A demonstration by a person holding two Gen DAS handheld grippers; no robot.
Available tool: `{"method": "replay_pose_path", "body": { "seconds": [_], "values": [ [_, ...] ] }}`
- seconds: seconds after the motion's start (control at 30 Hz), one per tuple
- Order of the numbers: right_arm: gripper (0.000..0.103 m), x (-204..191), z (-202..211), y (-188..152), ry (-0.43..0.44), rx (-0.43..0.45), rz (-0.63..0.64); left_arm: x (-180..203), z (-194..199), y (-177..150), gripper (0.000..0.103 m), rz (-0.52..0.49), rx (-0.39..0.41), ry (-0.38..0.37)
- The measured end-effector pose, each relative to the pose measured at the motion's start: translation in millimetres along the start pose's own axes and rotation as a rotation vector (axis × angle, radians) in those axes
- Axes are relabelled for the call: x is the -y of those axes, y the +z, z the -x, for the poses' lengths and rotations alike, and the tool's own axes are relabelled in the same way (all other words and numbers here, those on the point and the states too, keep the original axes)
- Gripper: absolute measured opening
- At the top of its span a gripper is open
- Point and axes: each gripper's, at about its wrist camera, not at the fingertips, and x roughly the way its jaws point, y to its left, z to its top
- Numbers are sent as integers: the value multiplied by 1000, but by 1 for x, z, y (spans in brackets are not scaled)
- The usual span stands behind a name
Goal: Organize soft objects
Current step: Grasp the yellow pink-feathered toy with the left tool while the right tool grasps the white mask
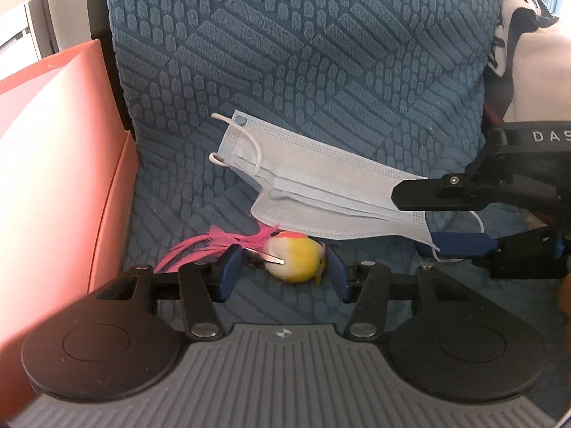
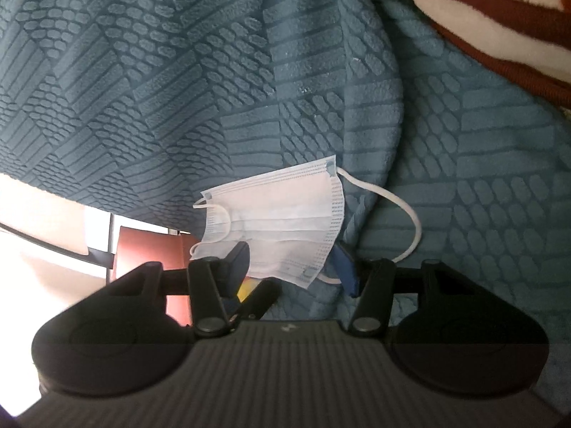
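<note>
Nearest, left gripper [image 1: 282,271] open astride a yellow bird toy [image 1: 296,260] on the blue cover [image 1: 303,53], pads apart from it. Just beyond, right gripper [image 1: 428,221] bracketing the mask [image 1: 321,185] edge, not visibly pinched. Left, pink box [image 1: 53,142] waiting. Sorting seemingly barely begun.

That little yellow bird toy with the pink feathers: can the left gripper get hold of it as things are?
Probably yes. The left gripper already has its open fingers either side of the bird toy. The face mask only overlaps the toy's far edge, and the right gripper is off at the mask's end.
</note>
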Motion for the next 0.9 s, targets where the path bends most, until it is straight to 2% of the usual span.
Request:
{"method": "replay_pose_path", "body": {
  "seconds": [0.1,0.17,0.27,0.43,0.63,0.8,0.9],
  "values": [
    [39,1,-5,-2,-13,-11,-8,0,0,0,57,-4,6,3],
    [24,1,-6,-4,-34,-16,0,0,1,0,57,0,8,4],
    [13,-3,-6,-6,-71,-2,31,-2,1,1,57,6,11,3],
    [10,-5,-2,-3,-54,16,34,-3,7,1,57,23,18,-12],
    [8,-15,8,-8,-64,40,98,-5,21,5,57,65,37,-21],
    [8,-31,23,-16,-105,59,213,-4,35,8,57,92,48,-37],
    [8,-33,30,-20,-110,68,240,-4,45,8,57,112,52,-47]
  ]
}}
